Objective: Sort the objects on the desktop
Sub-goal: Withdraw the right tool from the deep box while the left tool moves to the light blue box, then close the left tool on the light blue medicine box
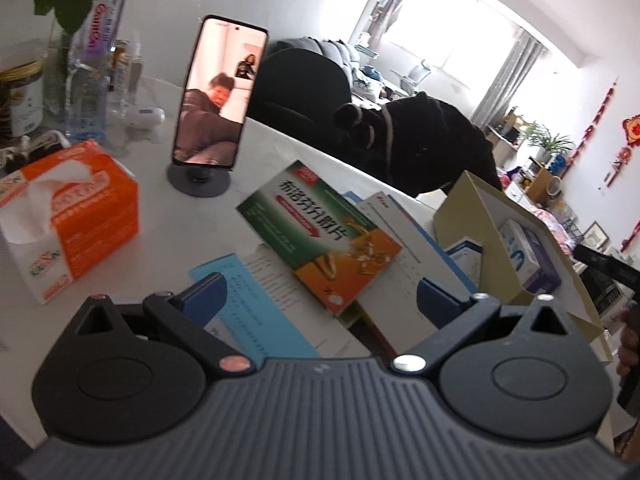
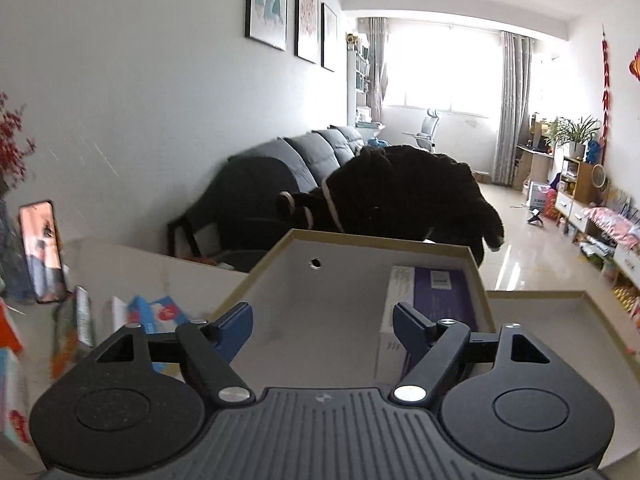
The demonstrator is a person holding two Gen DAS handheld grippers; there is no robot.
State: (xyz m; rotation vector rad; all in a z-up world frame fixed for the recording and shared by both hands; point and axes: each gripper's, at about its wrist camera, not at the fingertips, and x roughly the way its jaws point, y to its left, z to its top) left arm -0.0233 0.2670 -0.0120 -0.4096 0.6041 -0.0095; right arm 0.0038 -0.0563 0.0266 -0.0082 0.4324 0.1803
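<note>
A green and orange medicine box (image 1: 320, 232) lies tilted on a pile of papers and leaflets (image 1: 256, 300), just ahead of my left gripper (image 1: 322, 294). That gripper is open and its blue fingers (image 1: 208, 292) touch nothing. To the right stands an open cardboard box (image 1: 472, 208) with a white and purple carton (image 1: 528, 256) inside. My right gripper (image 2: 324, 328) hangs open over that cardboard box (image 2: 352, 264), with nothing between its fingers. The white and purple carton (image 2: 432, 296) rests against the box's right wall, beside the right finger.
An orange tissue box (image 1: 76, 216) sits at the left. Behind the papers a phone on a round stand (image 1: 220, 96) is upright. Bottles (image 1: 96, 60) and a vase crowd the far left corner. A black coat (image 2: 400, 192) hangs beyond the table's far edge.
</note>
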